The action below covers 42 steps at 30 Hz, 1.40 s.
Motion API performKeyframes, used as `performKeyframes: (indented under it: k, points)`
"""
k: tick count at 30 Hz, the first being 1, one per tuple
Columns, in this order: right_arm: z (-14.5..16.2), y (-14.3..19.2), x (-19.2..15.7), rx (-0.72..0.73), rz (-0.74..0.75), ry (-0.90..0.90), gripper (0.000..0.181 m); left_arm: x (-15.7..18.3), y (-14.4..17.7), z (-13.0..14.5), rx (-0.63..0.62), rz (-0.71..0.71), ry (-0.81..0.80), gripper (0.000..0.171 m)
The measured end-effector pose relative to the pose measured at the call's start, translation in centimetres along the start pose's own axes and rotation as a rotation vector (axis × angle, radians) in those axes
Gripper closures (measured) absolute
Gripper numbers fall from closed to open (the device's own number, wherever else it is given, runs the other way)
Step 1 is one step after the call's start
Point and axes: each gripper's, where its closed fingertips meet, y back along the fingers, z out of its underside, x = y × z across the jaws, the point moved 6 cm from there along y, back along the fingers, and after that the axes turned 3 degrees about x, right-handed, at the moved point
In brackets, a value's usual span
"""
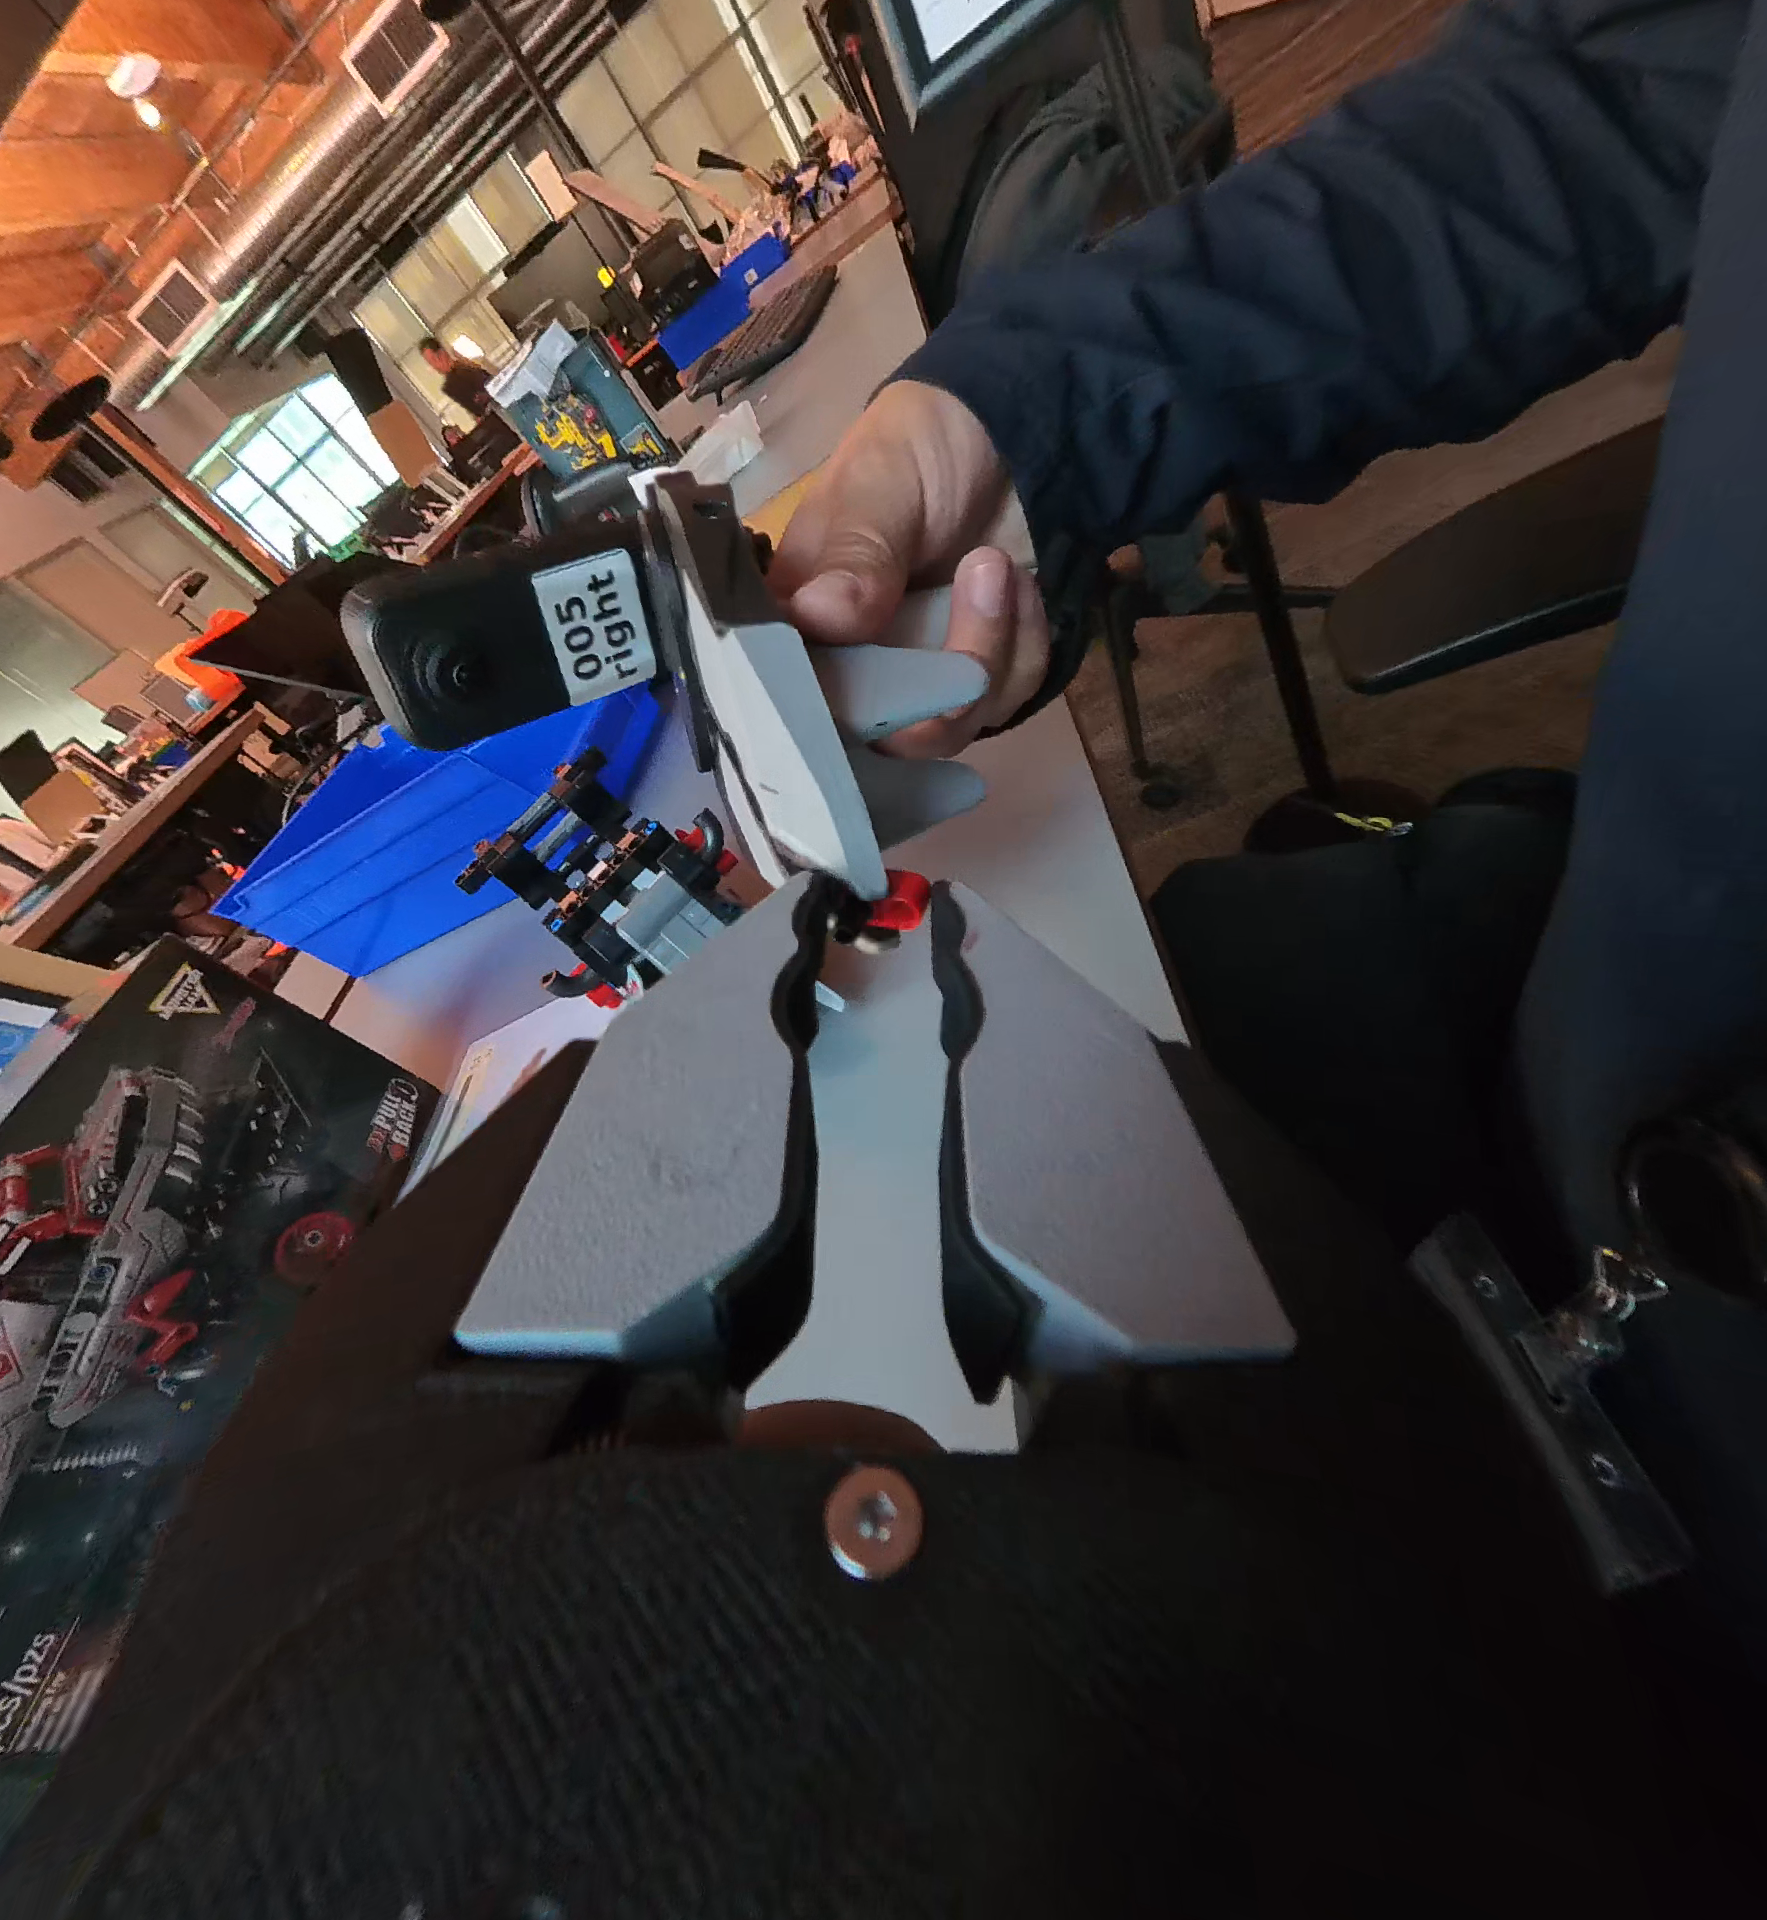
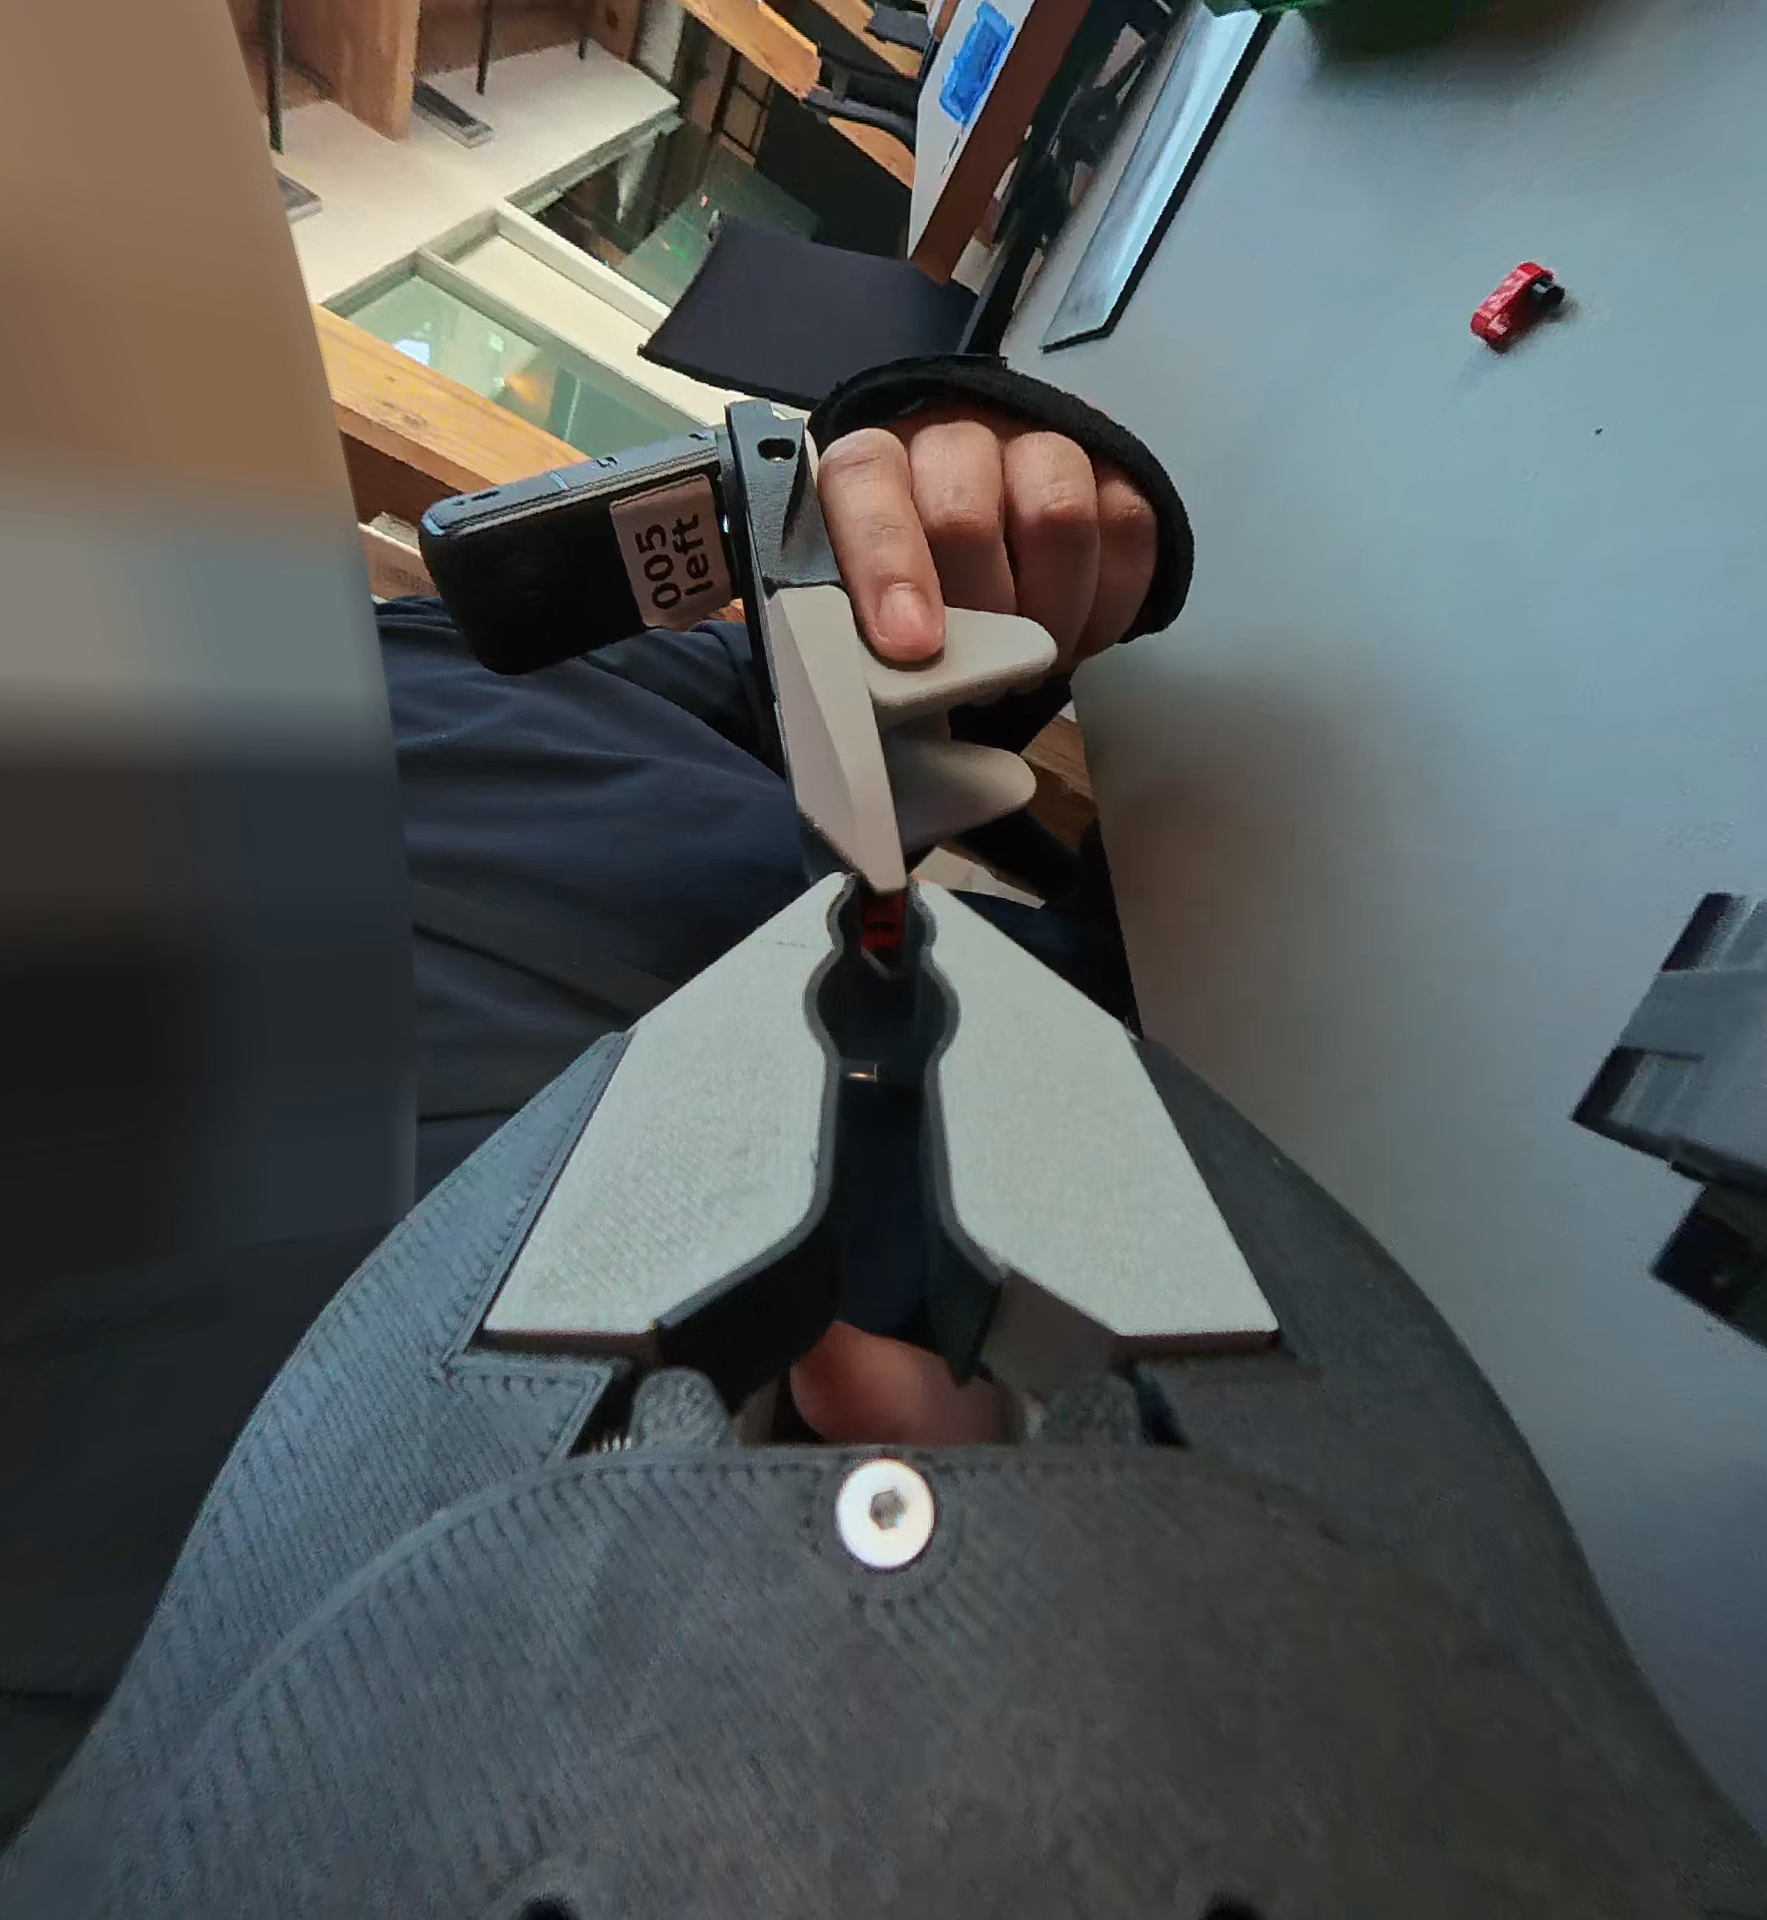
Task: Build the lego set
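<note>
A small red Lego piece sits between the fingertips of my left gripper, which is closed on it just above the table edge. My right gripper comes down from above and its tip meets the same piece. In the right wrist view my right gripper is closed on the red piece, and the left gripper's tip touches it from above. A partly built black and grey Lego model stands on the white table behind the grippers.
A blue bin stands behind the model. The Lego set box lies at the left. A loose red piece with a black pin lies on the grey table. A blurred dark grey object is close at the right. My left and right fingertips are right by each other.
</note>
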Motion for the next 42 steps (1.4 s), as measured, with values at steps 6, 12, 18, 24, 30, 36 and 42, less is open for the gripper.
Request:
performKeyframes:
  k: [6,12,18,24,30,36,42]
  points:
    - [-0.3,0.3,0.2,0.074,-0.007,-0.011,0.177,-0.5,-0.1,0.1,-0.017,-0.049,-0.025,0.157]
    - [-0.4,1.1,0.0,0.221,0.001,0.042,0.178,-1.3,-0.4,-0.1,-0.015,-0.116,-0.103,0.157]
    - [0.1,2.2,-0.2,0.384,0.006,0.062,0.178,-1.8,-1.5,-0.3,0.001,-0.123,-0.167,0.158]
    - [0.5,3.5,-0.7,0.496,0.015,0.126,0.178,-2.4,-2.8,-0.8,0.032,-0.127,-0.183,0.158]
    - [1.4,4.4,-0.9,0.528,0.010,0.145,0.178,-2.4,-3.9,-1.2,0.046,-0.122,-0.186,0.157]
    - [1.9,4.9,-0.9,0.561,0.031,0.136,0.178,-2.2,-4.7,-1.2,0.048,-0.126,-0.173,0.157]
    - [2.3,5.2,-0.7,0.662,0.018,0.133,0.178,-2.3,-5.1,-1.1,0.045,-0.117,-0.171,0.157]
